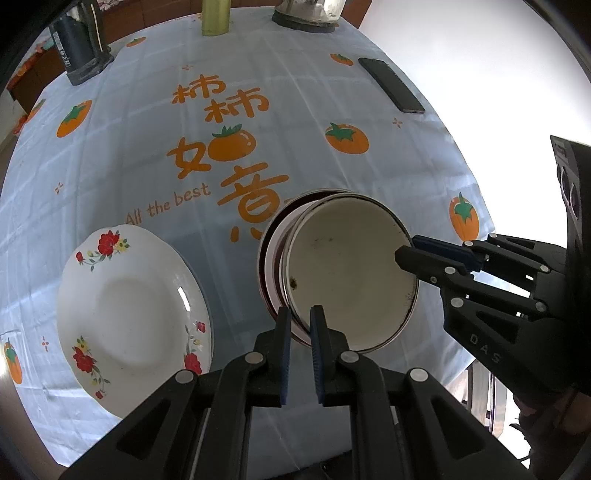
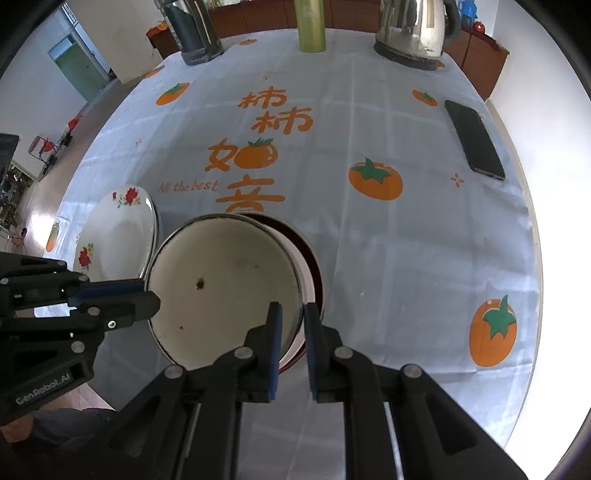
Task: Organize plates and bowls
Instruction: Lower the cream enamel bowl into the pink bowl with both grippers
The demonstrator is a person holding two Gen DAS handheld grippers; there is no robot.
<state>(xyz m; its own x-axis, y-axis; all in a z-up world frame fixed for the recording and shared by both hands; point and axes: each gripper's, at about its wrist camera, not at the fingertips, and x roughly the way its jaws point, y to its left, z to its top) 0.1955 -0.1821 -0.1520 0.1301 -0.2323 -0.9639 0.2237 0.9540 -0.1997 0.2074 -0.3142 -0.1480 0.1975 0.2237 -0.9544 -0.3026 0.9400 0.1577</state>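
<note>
A cream enamel bowl with a dark speck inside sits over a second bowl with a dark red rim, offset from it. Whether the two touch I cannot tell. My left gripper is shut on the cream bowl's near-left rim. My right gripper is shut on the opposite rim. A white plate with red flowers lies on the tablecloth just left of the bowls.
The round table wears a pale blue cloth printed with orange persimmons. A black phone lies at the right. At the back stand a steel kettle, a green bottle and a dark jug.
</note>
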